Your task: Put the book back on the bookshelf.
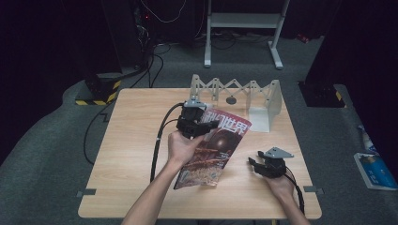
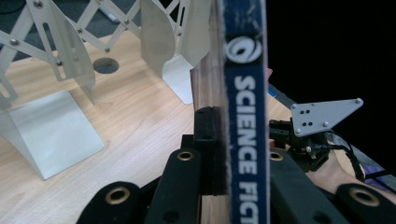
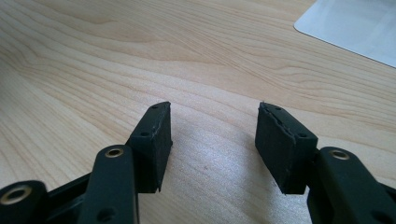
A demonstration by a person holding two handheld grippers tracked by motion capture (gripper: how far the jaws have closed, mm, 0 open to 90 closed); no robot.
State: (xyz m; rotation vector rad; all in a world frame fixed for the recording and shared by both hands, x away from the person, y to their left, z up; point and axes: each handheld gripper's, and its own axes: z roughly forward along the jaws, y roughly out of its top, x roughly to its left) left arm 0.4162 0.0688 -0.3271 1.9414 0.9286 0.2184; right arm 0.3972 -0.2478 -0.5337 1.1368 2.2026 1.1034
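On the light wooden table (image 1: 131, 140), seen from the high view, the left gripper (image 1: 206, 125) sits left of centre with its jaws clamped on the upper edge of a magazine (image 1: 213, 152). The left hand (image 1: 183, 146) carries it, and a black cable (image 1: 159, 140) trails from the gripper back toward the near edge. The magazine's cover is dark red and brown with large white characters along its top; it lies slanted, its top end raised in the grip and its lower end reaching down toward the near side of the table.

In the left gripper view, the jaws of the left gripper (image 2: 226, 154) press on the magazine (image 2: 245, 116) from both sides. The magazine stands edge-on, showing a blue spine with white lettering. Behind and to the left stands a white folding rack (image 2: 60, 60) of crossed metal strips with flat foot plates resting on the table (image 2: 135, 121).

Farther right in the high view, the rack (image 1: 244, 96) stretches along the far edge of the table, well apart from both hands. Right of the magazine, and apart from it, the right gripper (image 1: 253, 164) rests low over the table in the right hand (image 1: 281, 183), a grey three-cornered plate on top.

In the right gripper view, the right gripper (image 3: 212, 140) has its jaws standing apart with bare wood between them; nothing is held. A pale flat plate (image 3: 355, 23) lies at the upper right corner.
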